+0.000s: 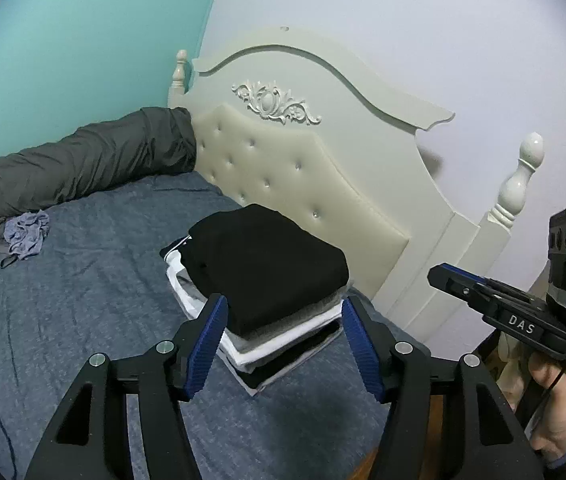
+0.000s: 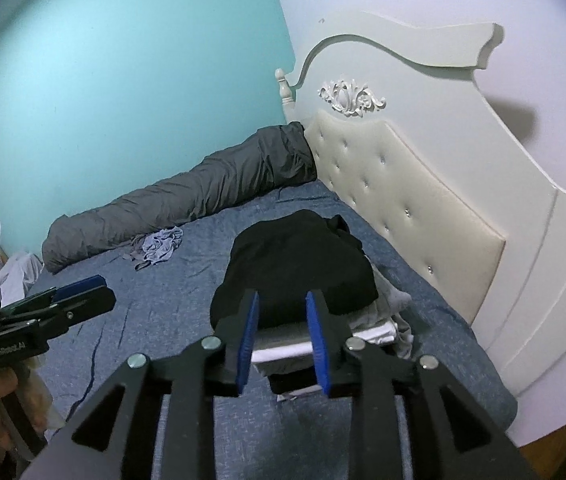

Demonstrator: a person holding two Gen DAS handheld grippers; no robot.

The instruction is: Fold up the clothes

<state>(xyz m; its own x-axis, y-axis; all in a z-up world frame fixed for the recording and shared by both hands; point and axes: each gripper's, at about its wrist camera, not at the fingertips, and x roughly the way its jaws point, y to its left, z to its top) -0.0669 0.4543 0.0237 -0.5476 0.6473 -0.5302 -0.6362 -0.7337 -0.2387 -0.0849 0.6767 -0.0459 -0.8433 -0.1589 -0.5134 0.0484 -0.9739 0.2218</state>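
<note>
A stack of folded clothes (image 1: 267,256) lies on the blue bed near the headboard. A black garment (image 2: 295,264) is on top, with grey and white layers under it. My left gripper (image 1: 283,308) is open just short of the stack's near edge, with nothing between its blue pads. My right gripper (image 2: 283,300) is open with a narrower gap and also holds nothing. It shows from the side at the right edge of the left wrist view (image 1: 439,276), held by a hand. A crumpled lilac-grey garment (image 1: 25,236) lies loose farther back on the bed.
The cream tufted headboard (image 1: 303,184) stands right behind the stack. A rolled grey duvet (image 1: 83,160) runs along the teal wall. The blue sheet (image 1: 83,320) spreads out left of the stack. White cloth (image 2: 19,272) hangs at the bed's far left edge.
</note>
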